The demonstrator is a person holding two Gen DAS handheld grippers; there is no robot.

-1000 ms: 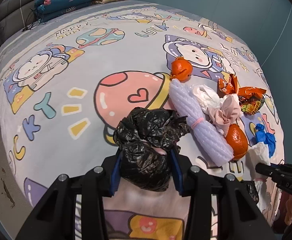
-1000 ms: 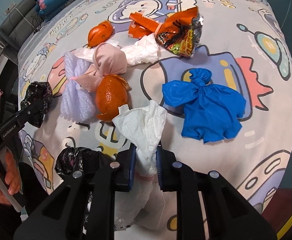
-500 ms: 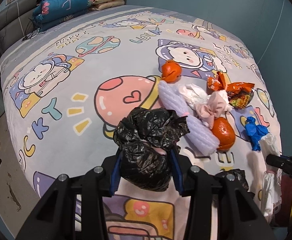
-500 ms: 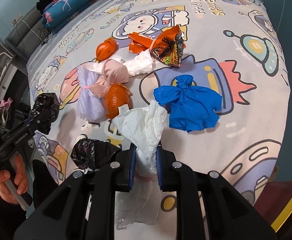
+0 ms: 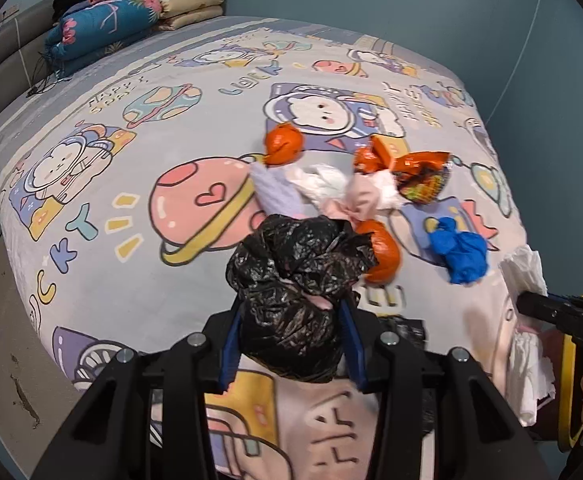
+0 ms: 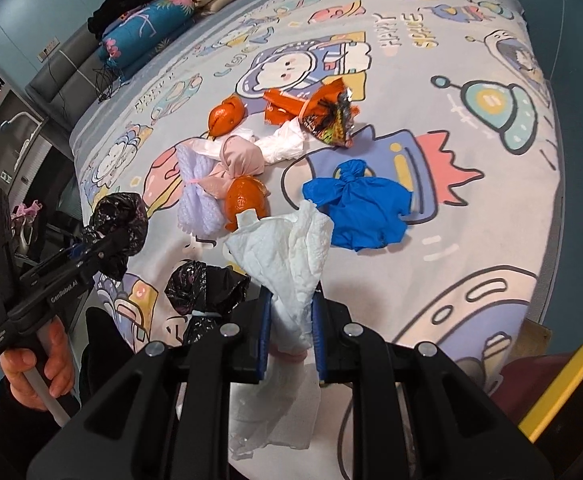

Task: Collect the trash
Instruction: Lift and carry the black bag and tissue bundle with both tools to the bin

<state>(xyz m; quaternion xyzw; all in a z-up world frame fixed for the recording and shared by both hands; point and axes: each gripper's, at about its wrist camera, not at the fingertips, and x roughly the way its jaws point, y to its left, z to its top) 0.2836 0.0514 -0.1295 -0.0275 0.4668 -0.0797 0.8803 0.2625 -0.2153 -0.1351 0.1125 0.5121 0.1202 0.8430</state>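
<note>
**Both grippers lift trash up off the bed**

Both grippers have gone up and back from the bed since a second ago, so the trash pile looks smaller and farther off. Each one keeps the same hold as before.

The left gripper (image 5: 289, 336) is squeezed tight on a crumpled black bag (image 5: 295, 280). The bag fills the gap between the blue pads (image 5: 229, 354) and puffs out above them. The right gripper (image 6: 290, 332) is pinched on a white tissue (image 6: 287, 248). The tissue fans out above the pads, and a loose end hangs down below them.

Just past the black bag, a bit to the right, lies an orange peel (image 5: 383, 256). Farther ahead is a heap that touches together: a pale purple foam roll (image 5: 271, 192), a white wad (image 5: 323, 180), a pink cloth bundle (image 5: 361, 204) and a shiny orange snack wrapper (image 5: 411, 176). A second orange peel (image 5: 283, 146) sits at the far end of the heap. A blue glove (image 6: 355, 208) lies ahead of the right gripper, close beside the tissue's top edge in that view.

Down to the left of the right gripper, another small black bag (image 6: 199, 292) rests on the bed (image 5: 111, 160), near its front edge. Far off to the left, folded blankets (image 5: 111, 20) are stacked at the head of the bed. A hand (image 6: 35, 368) grips the left gripper's handle.
</note>
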